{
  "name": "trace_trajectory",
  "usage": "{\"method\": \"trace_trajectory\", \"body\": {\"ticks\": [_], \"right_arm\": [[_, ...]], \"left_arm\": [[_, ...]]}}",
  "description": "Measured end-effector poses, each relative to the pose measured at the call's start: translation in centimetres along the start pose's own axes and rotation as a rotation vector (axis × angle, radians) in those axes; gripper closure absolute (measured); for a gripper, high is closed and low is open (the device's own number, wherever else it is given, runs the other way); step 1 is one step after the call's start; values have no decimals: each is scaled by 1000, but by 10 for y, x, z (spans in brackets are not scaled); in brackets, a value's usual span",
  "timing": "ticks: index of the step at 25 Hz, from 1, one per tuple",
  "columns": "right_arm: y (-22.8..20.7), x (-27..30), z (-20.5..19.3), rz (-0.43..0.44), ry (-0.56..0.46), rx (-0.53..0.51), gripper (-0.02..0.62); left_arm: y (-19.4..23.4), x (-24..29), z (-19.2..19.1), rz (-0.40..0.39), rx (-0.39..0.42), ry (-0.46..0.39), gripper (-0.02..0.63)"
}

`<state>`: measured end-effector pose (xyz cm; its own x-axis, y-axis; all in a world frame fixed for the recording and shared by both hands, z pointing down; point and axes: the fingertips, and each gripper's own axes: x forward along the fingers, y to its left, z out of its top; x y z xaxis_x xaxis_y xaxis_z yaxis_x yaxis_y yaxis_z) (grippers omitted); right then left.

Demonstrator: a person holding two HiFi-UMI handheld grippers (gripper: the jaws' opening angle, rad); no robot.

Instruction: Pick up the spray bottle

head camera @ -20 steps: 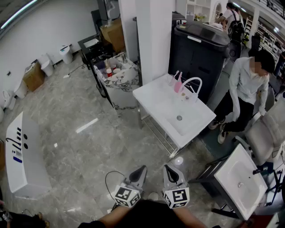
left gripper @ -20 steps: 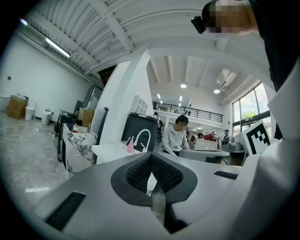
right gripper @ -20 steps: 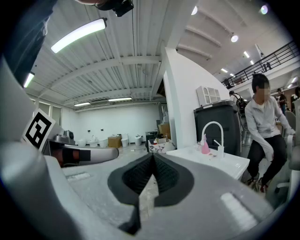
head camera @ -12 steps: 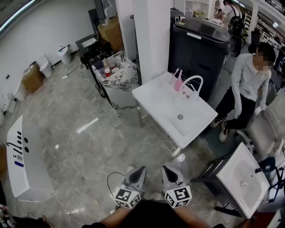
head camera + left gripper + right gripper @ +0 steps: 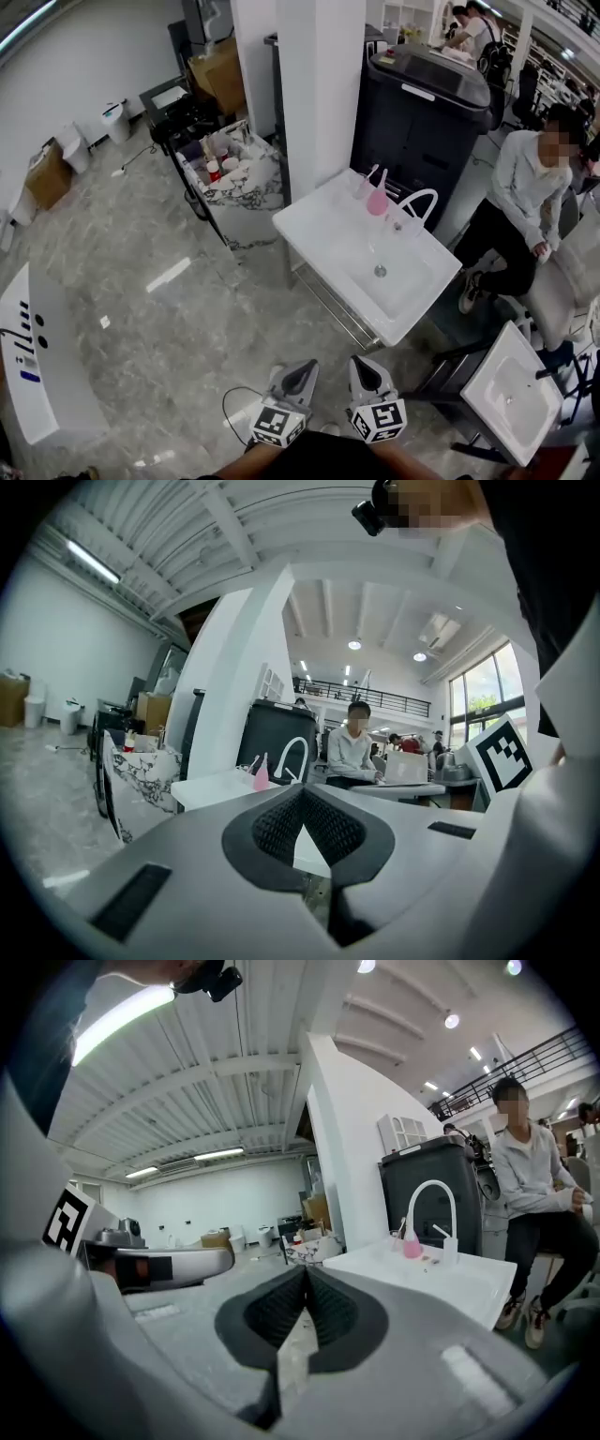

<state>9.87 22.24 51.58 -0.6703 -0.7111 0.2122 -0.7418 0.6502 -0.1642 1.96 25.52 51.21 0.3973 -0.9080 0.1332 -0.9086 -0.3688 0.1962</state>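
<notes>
A pink spray bottle (image 5: 378,199) stands upright at the back of a white sink table (image 5: 328,220), beside a paler bottle (image 5: 363,185) and a white arched faucet (image 5: 418,201). Both grippers hang low at the bottom of the head view, well short of the table and over the floor. The left gripper (image 5: 303,367) and right gripper (image 5: 362,365) have their jaws together with nothing held. The pink spray bottle (image 5: 262,776) appears small and far off in the left gripper view past the gripper (image 5: 302,790). In the right gripper view the spray bottle (image 5: 412,1245) stands beyond the gripper (image 5: 306,1269).
A white pillar (image 5: 314,84) and a tall black cabinet (image 5: 422,108) stand behind the sink table. A marble-patterned cart (image 5: 234,183) with small items is to its left. A seated person (image 5: 520,202) is at right, a second sink (image 5: 506,394) at lower right, a white counter (image 5: 37,366) at left.
The view has moved toward the sink table, which now sits lower and nearer in the head view. Both grippers keep their place at the bottom, still shut.
</notes>
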Motion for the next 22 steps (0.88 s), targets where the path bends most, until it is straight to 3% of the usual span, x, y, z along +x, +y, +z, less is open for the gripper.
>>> {"method": "trace_trajectory", "body": {"ticks": [6,12,17,22], "right_arm": [[-10,76,28,-90,44,-15,597],[-9,147,54,-185,36,-28,597],[-16,169,51,-300,33,26,597],[-18,199,57,-324,37,12,597]], "left_arm": [[80,43,36,-57,-22,11,589],[144,75,52,-179,-13,47,589],[189,91,60,-233,-19,56,589],[221,106,60,-248,-36,58,589]]}}
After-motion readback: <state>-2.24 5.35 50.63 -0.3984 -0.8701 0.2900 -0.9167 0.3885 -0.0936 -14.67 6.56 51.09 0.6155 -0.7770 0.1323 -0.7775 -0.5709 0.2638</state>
